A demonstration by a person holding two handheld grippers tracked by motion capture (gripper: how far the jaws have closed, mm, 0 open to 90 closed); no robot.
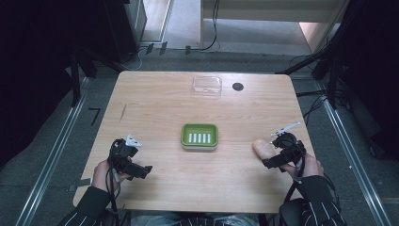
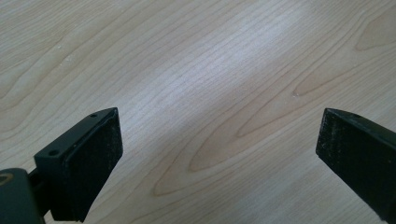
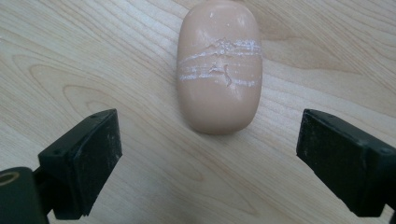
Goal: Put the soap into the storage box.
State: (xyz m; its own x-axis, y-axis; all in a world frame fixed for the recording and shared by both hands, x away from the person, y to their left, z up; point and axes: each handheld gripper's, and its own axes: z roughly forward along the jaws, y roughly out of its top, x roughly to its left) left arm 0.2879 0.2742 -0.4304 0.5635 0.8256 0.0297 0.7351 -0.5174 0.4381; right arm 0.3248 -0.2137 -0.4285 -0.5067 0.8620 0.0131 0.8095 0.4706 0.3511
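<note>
While jaws of right hand-held gripper gape, peach soap bar just ahead, ungrasped; left hand-held gripper likewise agape over bare tabletop. Likely pre-grasp step; next: advance, straddle bar, close.

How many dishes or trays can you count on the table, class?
2: a green soap dish at the table's centre, and a clear plastic tray near the far edge. Nothing seems to hide another.

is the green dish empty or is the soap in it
Empty: the dish shows only its white ribs; the soap lies on the table by the right gripper.
</note>
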